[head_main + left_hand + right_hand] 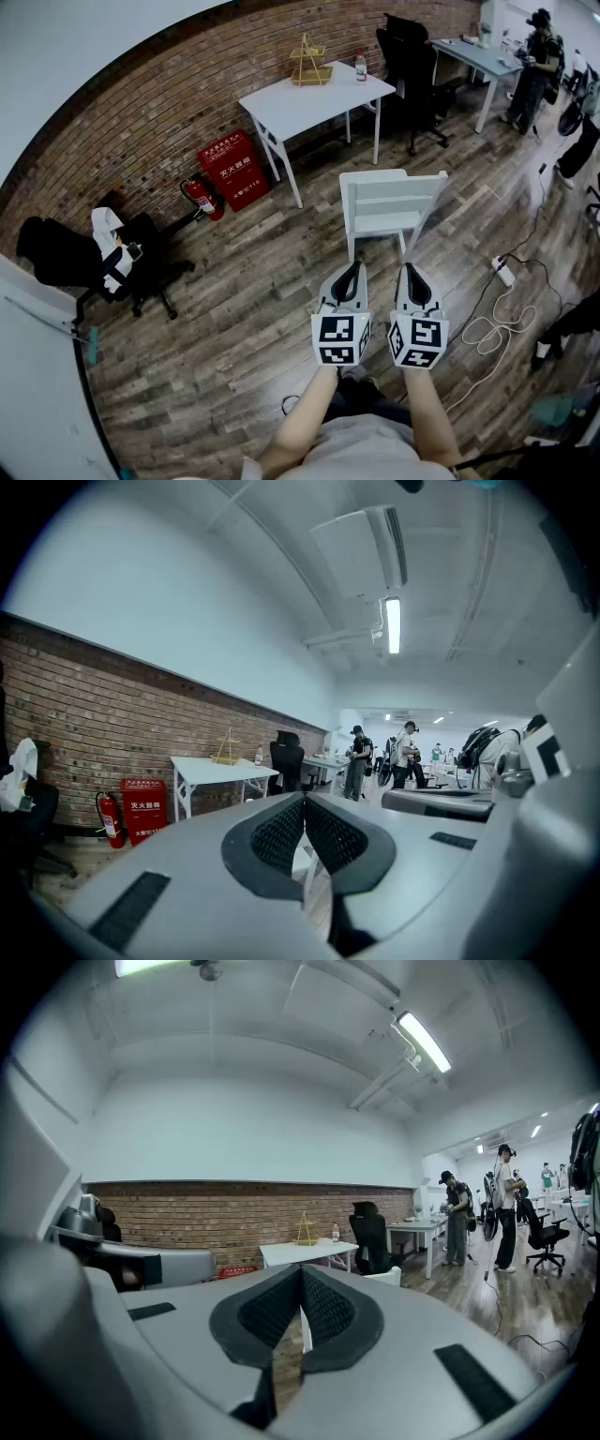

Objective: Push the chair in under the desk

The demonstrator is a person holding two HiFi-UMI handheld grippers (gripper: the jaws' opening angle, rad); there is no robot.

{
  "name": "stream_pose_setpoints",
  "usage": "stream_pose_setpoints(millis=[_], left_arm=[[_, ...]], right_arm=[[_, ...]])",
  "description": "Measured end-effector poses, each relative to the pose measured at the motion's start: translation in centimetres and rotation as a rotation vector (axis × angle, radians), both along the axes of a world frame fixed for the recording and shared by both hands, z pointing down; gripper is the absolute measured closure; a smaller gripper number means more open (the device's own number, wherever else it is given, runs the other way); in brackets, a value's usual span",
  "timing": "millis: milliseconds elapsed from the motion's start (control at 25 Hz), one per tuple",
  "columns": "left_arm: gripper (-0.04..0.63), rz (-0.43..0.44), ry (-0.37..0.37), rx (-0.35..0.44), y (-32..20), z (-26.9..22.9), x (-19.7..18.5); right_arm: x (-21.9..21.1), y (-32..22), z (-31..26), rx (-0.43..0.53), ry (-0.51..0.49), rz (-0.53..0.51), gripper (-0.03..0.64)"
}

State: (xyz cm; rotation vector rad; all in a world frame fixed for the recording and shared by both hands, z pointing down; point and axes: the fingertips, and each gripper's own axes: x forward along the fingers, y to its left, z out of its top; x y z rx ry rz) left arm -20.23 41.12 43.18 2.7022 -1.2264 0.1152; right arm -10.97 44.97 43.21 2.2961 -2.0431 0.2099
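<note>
White slatted wooden chair [389, 202] stands on the dark plank floor [234, 309] just ahead of the 2 grippers, its backrest turned toward them and its seat toward the wall. Nearest the person, the left gripper [351, 269] and the right gripper [411, 269] are held side by side at about the same height, both pointing at the chair's back. Each has its jaws pressed together with nothing between them, as the left gripper view [305, 799] and the right gripper view [301, 1269] both show. Their tips lie near the backrest but do not touch it. Beyond the chair, well apart from it, a white rectangular desk [314, 98] stands by the red brick wall [141, 103], carrying a yellow wire basket [310, 64] and a small clear bottle [361, 67]. Left of the desk, a red fire-equipment box [234, 169] and a red fire extinguisher [199, 197] stand against the wall.
</note>
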Motion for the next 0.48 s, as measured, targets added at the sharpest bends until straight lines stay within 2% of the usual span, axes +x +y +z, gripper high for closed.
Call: stream_pose_setpoints(millis=[480], left_arm=[[0.578,-0.001,-0.02,0.006,-0.31,0.1,0.35]], right_arm=[[0.15,-0.38,0.26,-0.006,-0.001,-0.006,0.601]])
